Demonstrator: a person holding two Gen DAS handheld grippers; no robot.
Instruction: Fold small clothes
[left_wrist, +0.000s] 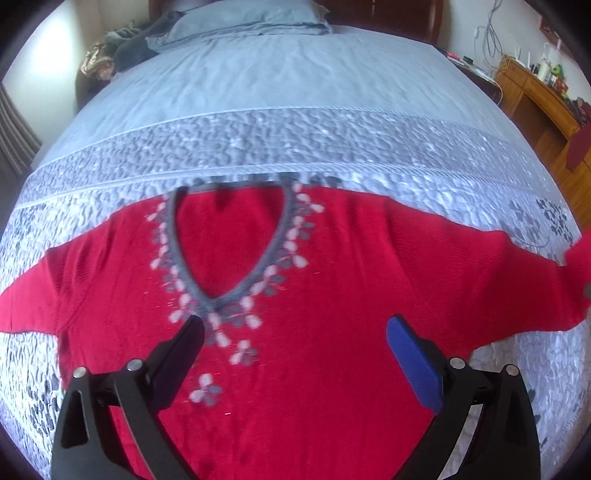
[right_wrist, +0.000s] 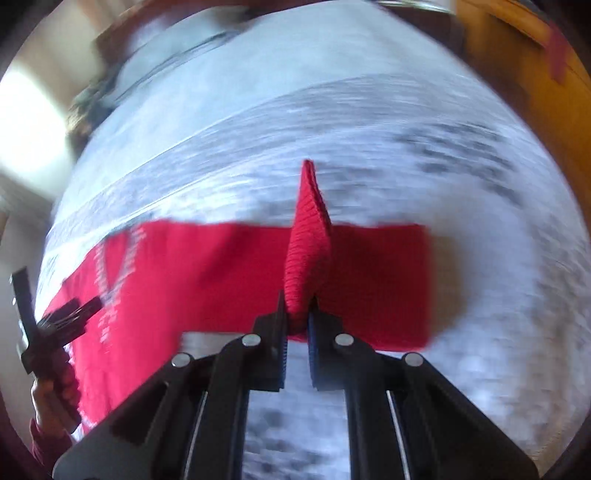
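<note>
Only the right wrist view shows the right gripper (right_wrist: 297, 314) pinching the red sweater's (left_wrist: 295, 295) sleeve cuff (right_wrist: 308, 236), while the left gripper (left_wrist: 295, 328) hangs spread above the sweater's chest, near the bed's (left_wrist: 295, 92) foot edge.

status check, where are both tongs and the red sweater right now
Right tongs shut on the sleeve cuff. Left tongs open, above the red sweater, which lies face up on the bed. Nothing in the way.
</note>
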